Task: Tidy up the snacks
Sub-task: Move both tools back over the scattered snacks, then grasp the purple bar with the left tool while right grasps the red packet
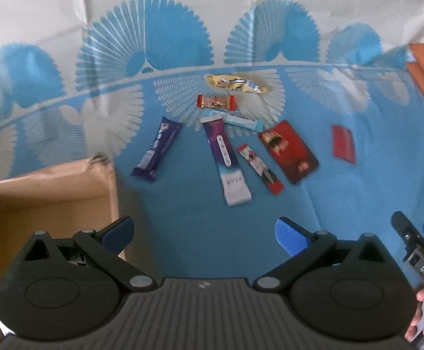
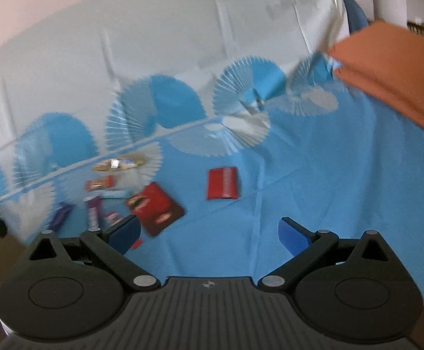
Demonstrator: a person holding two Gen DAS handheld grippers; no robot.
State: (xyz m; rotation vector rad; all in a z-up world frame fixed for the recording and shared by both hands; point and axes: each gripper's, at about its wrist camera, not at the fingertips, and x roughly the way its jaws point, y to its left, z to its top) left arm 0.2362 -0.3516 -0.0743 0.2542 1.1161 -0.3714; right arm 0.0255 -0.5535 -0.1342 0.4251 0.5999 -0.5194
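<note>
Left hand-held gripper (image 1: 203,233) alone shows cardboard box (image 1: 45,192).

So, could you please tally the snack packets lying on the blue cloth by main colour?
Red: 4 (wide packet, small packet, bar, slim stick)
Purple: 2 (dark bar, long sachet)
Yellow: 1 (packet)
Light blue: 1 (bar)
Total: 8

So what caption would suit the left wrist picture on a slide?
Open left gripper hovers over a blue cloth strewn with snack packets, cardboard box alongside.
</note>
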